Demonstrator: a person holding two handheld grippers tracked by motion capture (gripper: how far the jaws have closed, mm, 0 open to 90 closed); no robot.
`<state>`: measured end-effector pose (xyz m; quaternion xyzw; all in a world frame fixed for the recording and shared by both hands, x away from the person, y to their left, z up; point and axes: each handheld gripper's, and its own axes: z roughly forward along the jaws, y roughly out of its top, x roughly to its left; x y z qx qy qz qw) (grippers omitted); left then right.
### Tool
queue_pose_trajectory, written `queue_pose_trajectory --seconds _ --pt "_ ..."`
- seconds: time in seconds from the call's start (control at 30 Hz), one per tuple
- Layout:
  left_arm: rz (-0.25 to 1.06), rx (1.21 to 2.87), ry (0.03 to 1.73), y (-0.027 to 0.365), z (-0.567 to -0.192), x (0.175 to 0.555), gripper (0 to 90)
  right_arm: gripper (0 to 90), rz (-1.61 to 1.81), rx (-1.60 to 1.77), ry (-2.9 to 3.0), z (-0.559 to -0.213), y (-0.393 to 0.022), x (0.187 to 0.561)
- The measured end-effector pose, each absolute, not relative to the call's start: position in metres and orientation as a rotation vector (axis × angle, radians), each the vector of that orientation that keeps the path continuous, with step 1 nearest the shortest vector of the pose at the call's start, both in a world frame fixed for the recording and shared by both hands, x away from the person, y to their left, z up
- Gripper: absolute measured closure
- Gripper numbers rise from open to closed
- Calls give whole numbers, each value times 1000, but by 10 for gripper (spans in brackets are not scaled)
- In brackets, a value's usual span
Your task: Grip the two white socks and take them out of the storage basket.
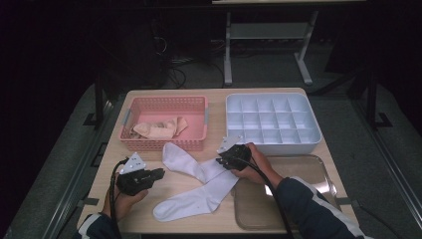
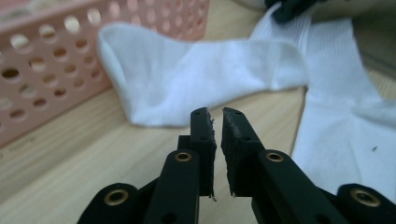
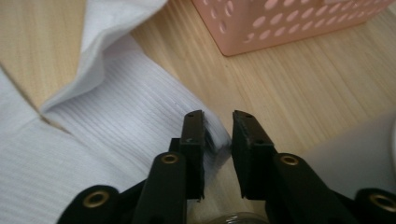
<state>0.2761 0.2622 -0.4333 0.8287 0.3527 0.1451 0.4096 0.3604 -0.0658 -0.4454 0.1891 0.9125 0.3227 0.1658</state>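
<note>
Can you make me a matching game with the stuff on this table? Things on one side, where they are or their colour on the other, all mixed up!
Things:
1. basket
2. divided tray
3. two socks
4. clear tray

Descriptions:
A. white, with many small compartments
B. lying crossed on the bare wood
C. pink, with beige cloth inside
D. see-through, at the near right corner

Pairs: 1-C, 2-A, 3-B, 4-D

No lettering to read anywhere — not on the pink basket [image 1: 164,123], the white socks [image 1: 196,185] (plain), or the divided tray [image 1: 271,122].
</note>
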Motion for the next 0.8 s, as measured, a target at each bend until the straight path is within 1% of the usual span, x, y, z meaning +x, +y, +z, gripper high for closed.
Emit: queue_pose_trajectory --seconds 0.07,0.1,0.2,0.23,0.33,0.43,0.5,0.6,0.67,0.7,0.8 --pt "353 2124 884 265 -438 275 800 690 928 549 2600 -446 -67 361" --pt "353 2151 889 268 -442 274 790 687 936 560 2602 -445 -67 361" --pt "388 2200 877 273 -448 272 753 650 1018 572 2604 -439 -66 360" --pt "381 2203 886 277 -451 271 745 642 1045 580 2606 -437 -65 359" --pt "392 2205 888 284 -456 269 683 598 1130 540 2635 -429 -58 352" --pt "371 2182 896 289 -460 269 631 565 1191 467 2695 -426 -44 341" --pt "371 2207 895 288 -463 269 597 526 1199 445 2737 -428 -37 338" --pt "359 2193 900 287 -467 270 547 505 1170 437 2775 -436 -27 336" --pt "350 2172 904 288 -469 271 517 536 1148 464 2777 -440 -23 337" --pt "349 2156 908 288 -470 271 491 566 1144 463 2784 -443 -22 340" --pt "348 2138 913 288 -471 271 472 757 1140 440 2803 -446 -19 339"
